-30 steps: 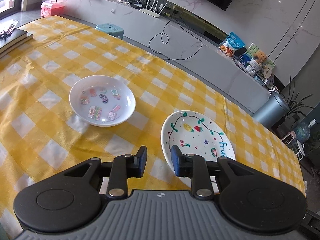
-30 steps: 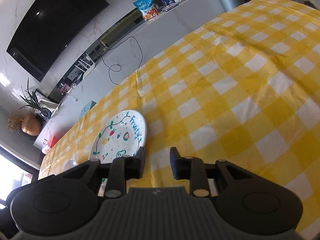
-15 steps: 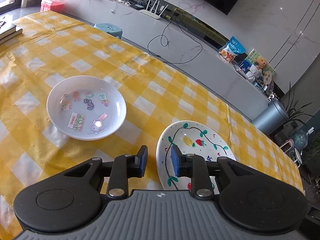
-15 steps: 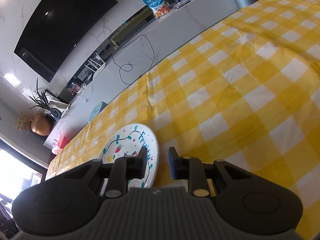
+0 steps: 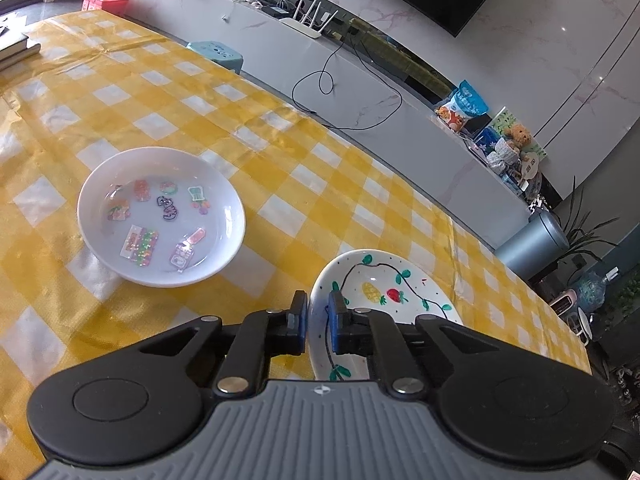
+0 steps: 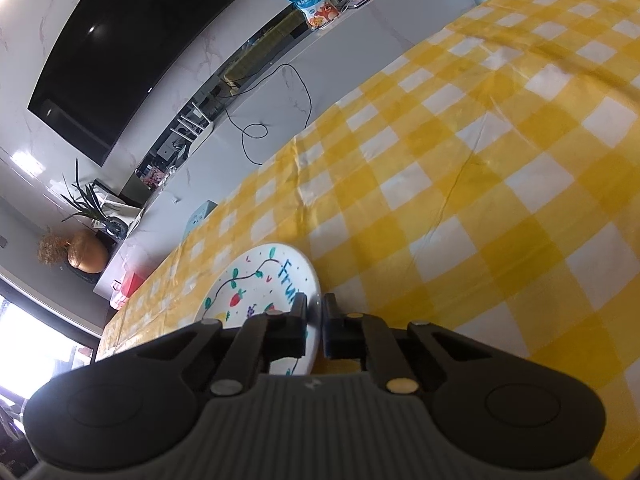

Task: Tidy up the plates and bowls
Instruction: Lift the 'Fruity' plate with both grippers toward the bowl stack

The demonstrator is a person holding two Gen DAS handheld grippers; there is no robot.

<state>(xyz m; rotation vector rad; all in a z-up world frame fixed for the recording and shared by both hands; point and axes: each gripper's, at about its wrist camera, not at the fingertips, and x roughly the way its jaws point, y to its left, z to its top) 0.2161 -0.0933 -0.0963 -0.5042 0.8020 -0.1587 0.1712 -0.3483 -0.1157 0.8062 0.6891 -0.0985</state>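
A dining table under a yellow and white checked tablecloth [image 5: 304, 168] fills both views, with a long grey media shelf and a dark television on the marble wall behind it.

The fruit-painted plate [image 5: 384, 292] lies flat on the cloth close in front of me, white with a green vine, a pineapple and a strawberry drawn on it. I am taking it from two sides at once. My left gripper [image 5: 318, 322] has its jaws closing over the plate's left rim, one pad outside the edge and one over the painted face. My right gripper [image 6: 316, 326] is pressed together on the opposite rim, beside the blue lettering. A pinch on each edge keeps a wide, shallow plate level when it comes up, which I judge is the reason for using both hands. The right-hand view is steeply tilted, so I cannot be sure how deep that rim sits between the pads.

Further out, to the left and well apart from the plate, stands a white bowl [image 5: 160, 216] with small colourful stickers inside. It is untouched. I judge it the likely partner for stacking.

A blue stool [image 5: 216, 54] stands beyond the table's far edge.
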